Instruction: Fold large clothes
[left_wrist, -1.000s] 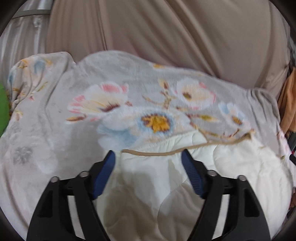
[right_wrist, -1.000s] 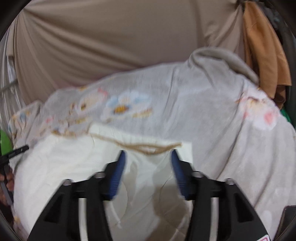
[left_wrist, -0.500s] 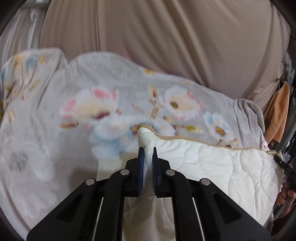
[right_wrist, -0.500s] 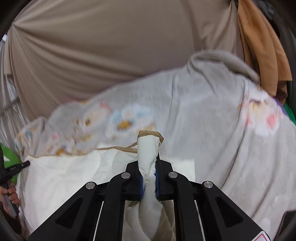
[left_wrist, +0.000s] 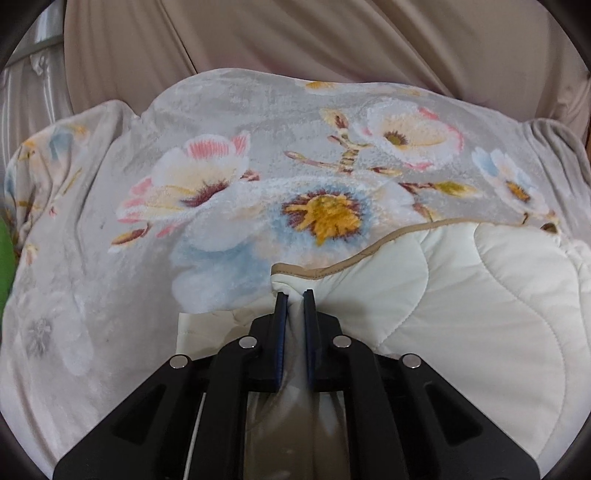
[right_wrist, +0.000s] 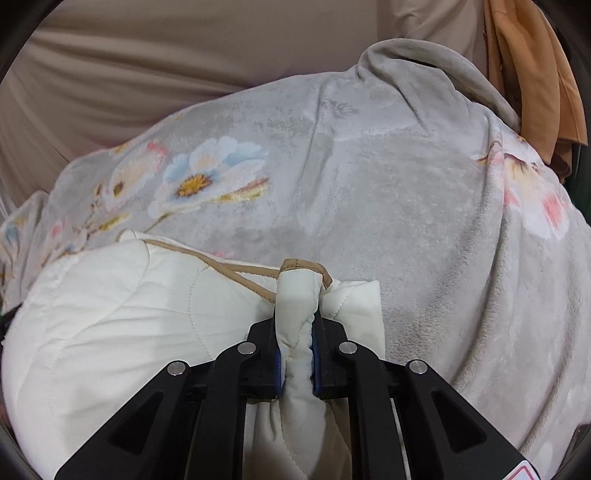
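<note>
A cream quilted cloth with tan edge trim (left_wrist: 461, 295) lies on a grey floral blanket (left_wrist: 184, 166). My left gripper (left_wrist: 294, 295) is shut on the quilted cloth's left corner, just below the tan trim. In the right wrist view the same quilted cloth (right_wrist: 110, 314) spreads to the left. My right gripper (right_wrist: 297, 325) is shut on its right corner, and a bunched fold of it stands up between the jaws. The floral blanket (right_wrist: 388, 184) lies beyond it.
A beige curtain (left_wrist: 332, 37) hangs behind the bed. An orange garment (right_wrist: 535, 74) hangs at the far right. A green object (left_wrist: 5, 258) shows at the left edge. A silvery drape (left_wrist: 26, 92) hangs at the upper left.
Both grippers were open over the quilted cloth's edge a second ago. They closed on its two corners and now hold them, with the corners slightly lifted.
</note>
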